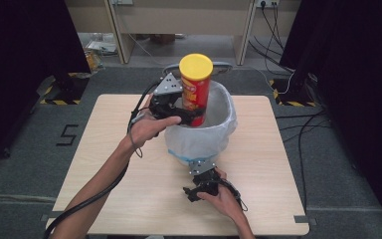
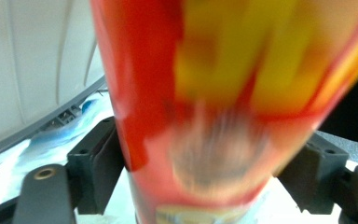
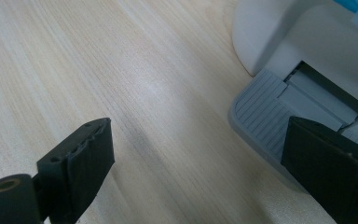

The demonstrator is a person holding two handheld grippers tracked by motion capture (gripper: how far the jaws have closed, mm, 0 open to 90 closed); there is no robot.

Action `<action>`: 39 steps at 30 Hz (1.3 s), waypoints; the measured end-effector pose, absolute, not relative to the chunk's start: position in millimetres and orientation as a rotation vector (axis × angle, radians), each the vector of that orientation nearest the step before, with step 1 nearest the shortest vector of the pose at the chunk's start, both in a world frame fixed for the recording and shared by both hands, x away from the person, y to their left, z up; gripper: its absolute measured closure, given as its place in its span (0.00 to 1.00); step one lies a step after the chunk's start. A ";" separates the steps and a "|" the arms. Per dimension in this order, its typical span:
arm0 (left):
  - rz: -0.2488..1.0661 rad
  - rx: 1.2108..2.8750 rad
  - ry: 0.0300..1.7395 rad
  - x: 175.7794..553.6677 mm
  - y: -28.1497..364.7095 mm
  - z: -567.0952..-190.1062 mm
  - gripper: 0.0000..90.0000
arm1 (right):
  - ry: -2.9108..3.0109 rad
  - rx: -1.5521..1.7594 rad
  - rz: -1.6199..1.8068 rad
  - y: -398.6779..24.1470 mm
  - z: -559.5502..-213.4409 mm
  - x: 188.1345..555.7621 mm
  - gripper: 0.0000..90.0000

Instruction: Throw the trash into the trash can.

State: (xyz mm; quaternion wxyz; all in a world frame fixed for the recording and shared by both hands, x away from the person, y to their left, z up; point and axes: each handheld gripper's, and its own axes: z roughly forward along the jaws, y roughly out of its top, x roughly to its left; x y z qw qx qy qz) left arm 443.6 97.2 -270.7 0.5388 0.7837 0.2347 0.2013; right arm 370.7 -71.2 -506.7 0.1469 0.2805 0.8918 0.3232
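clearly the can point(image 1: 196, 89), a tall red chip tube with a yellow lid, stands upright with its lower end inside the mouth of the bin point(image 1: 218, 130), held by the left gripper point(image 1: 186, 115). in the left gripper view the can point(image 2: 223, 102) sits between the two jaws, which press its sides low on the body.

judging by its look, it is a light cardboard tube, stiff enough for a firm squeeze but with a smooth printed skin that could slip or dent if pinched hard. the middle or lower wall, where the jaws sit now, seems the sound place to hold; the plastic lid would likely pop off.

the bin is white, lined with a pale bag folded over its rim, and its lid stands open behind the can. what lies in the bin cannot be made out past the can and liner.

the right gripper point(image 1: 202, 188) rests low on the table point(image 1: 258, 189) just in front of the bin, jaws wide apart and empty; its own view shows the grey pedal point(image 3: 265, 116) at the bin's foot near one jaw.
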 end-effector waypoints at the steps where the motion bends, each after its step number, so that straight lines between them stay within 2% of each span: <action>1: 0.481 1.879 0.548 443.1 97.5 -270.0 0.20 | 2.567 0.805 0.930 -71.2 -506.7 370.6 0.11; 9: 0.541 1.828 0.554 437.4 104.7 -260.2 0.17 | 2.568 0.805 0.928 -71.2 -506.8 370.8 0.10; 23: 0.524 1.834 0.583 436.3 123.5 -267.8 0.18 | 2.574 0.814 0.934 -71.5 -506.6 370.8 0.10; 39: 0.507 1.757 0.662 423.0 179.8 -284.7 0.19 | 2.574 0.812 0.937 -71.8 -506.5 371.2 0.10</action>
